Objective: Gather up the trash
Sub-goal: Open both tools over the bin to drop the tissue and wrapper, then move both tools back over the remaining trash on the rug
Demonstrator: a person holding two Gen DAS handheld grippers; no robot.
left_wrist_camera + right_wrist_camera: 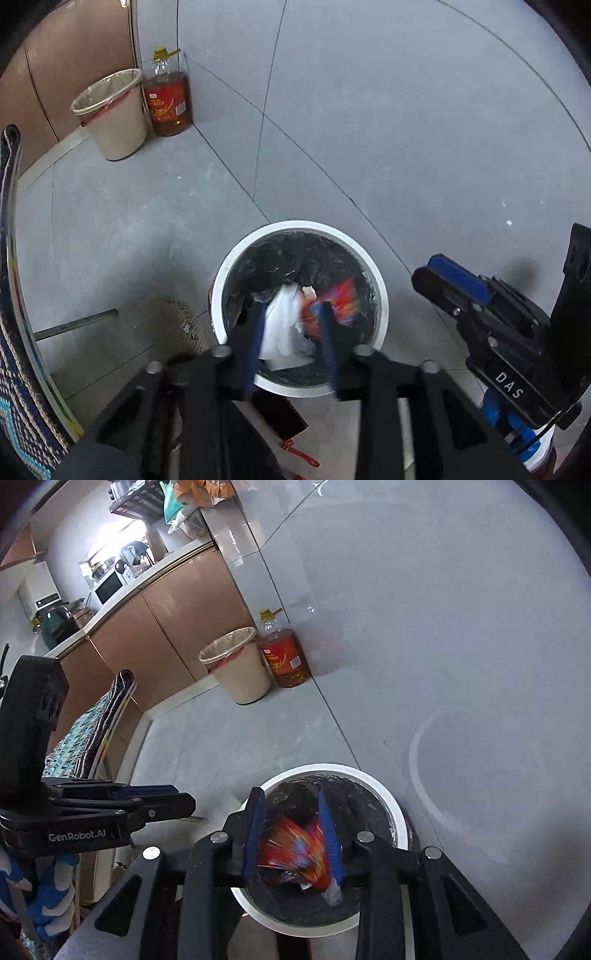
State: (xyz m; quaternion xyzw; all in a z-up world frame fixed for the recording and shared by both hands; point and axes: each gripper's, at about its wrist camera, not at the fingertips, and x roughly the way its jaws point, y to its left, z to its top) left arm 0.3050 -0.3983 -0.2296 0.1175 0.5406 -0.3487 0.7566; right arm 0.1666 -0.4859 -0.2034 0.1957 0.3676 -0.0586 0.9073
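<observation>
A round bin with a white rim [236, 254] and black liner stands on the grey floor; it also shows in the right wrist view [391, 797]. In the left wrist view, white crumpled paper [280, 332] and a red-orange wrapper [345, 297] lie inside it. My left gripper [291, 310] hangs open above the bin mouth, the paper seen between its blue fingers [256, 339]. My right gripper [290, 801] is open over the bin; the red-orange wrapper [291, 849] is blurred between its fingers [330, 834], apparently loose. The right gripper also appears in the left wrist view [454, 280].
A beige bin [110, 114] with a clear liner and a bottle of cooking oil [168, 99] stand in the corner by brown cabinets [166, 627]. A patterned cloth [14, 332] hangs at left. A red phone-like item [277, 413] lies beside the bin base.
</observation>
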